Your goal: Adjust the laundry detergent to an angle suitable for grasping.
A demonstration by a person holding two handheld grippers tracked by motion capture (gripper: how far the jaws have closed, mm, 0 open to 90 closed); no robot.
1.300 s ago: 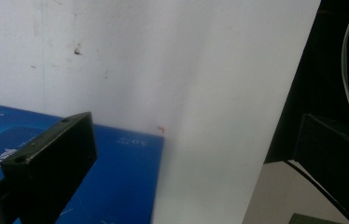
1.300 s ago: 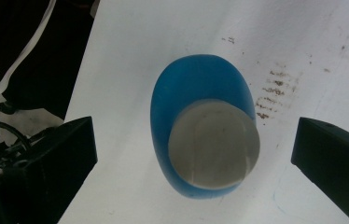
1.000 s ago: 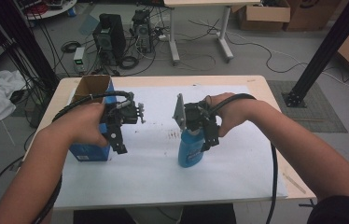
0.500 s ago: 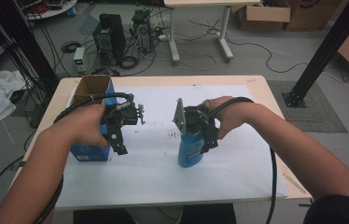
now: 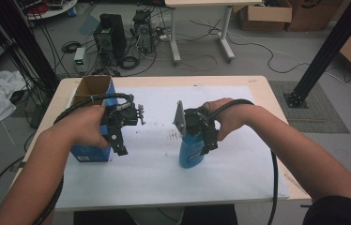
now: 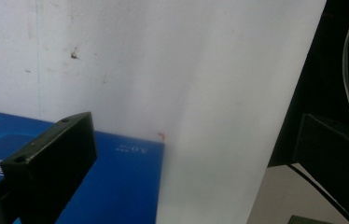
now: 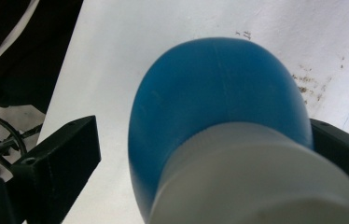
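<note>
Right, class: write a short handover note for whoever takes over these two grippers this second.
Left gripper: jaws open, beside the blue box, one jaw over the box's top in the left gripper view; nothing held.
Right gripper: jaws open on either side of the blue bottle, at its white cap; whether they touch it cannot be told.
Things: the bottle stands upright on the white sheet; the box, open at the top, stands at the sheet's left edge.
Done: both grippers brought to their things.
Left: probably shut on the bottle and move it.

Bottle (image 7: 219,116) cap blurred, cut off below
</note>
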